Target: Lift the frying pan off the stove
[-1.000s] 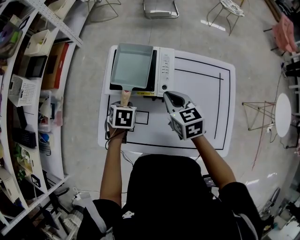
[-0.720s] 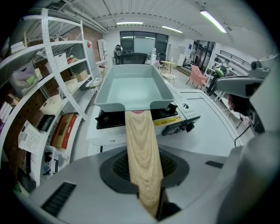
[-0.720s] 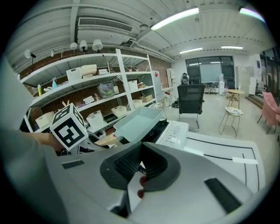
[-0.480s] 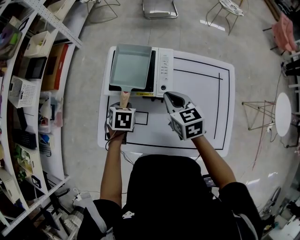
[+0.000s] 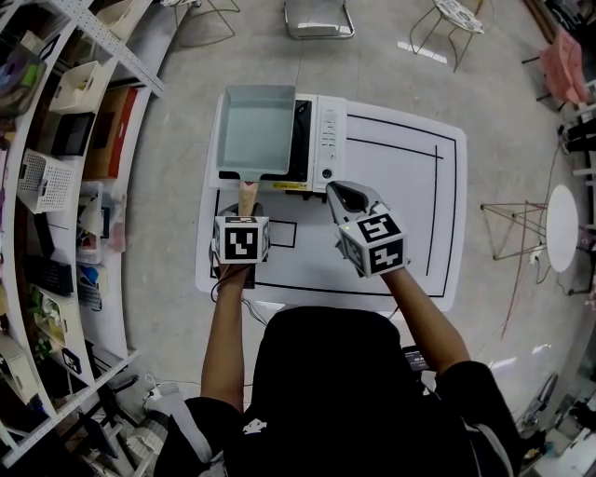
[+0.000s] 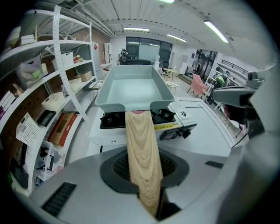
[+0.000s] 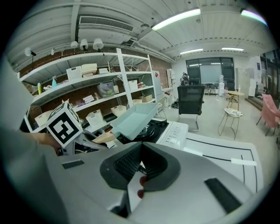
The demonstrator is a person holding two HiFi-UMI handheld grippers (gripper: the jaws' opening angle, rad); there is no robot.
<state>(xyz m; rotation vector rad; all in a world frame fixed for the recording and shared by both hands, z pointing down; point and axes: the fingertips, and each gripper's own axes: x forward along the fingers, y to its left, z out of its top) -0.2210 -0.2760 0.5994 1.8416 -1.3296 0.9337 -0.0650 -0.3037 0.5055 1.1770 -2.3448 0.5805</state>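
Observation:
A pale green rectangular frying pan (image 5: 256,130) with a wooden handle (image 5: 248,194) hangs level just above the white table-top stove (image 5: 323,140). My left gripper (image 5: 248,211) is shut on the handle's near end. In the left gripper view the handle (image 6: 141,144) runs between the jaws to the pan (image 6: 130,87), and the black burner (image 6: 162,116) shows beneath it. My right gripper (image 5: 346,197) hovers over the table right of the handle, shut and empty. In the right gripper view the pan (image 7: 135,118) floats over the stove (image 7: 173,130).
The stove stands at the far left corner of a white table (image 5: 400,205) marked with black lines. Shelving (image 5: 65,140) with bins and boxes runs close along the left. A chair (image 5: 318,19) stands beyond the table. A small round table (image 5: 562,224) stands at the right.
The pan has risen and drifted a little left, uncovering more of the burner's right side. My left gripper moved slightly toward me with it. The right gripper has hardly moved.

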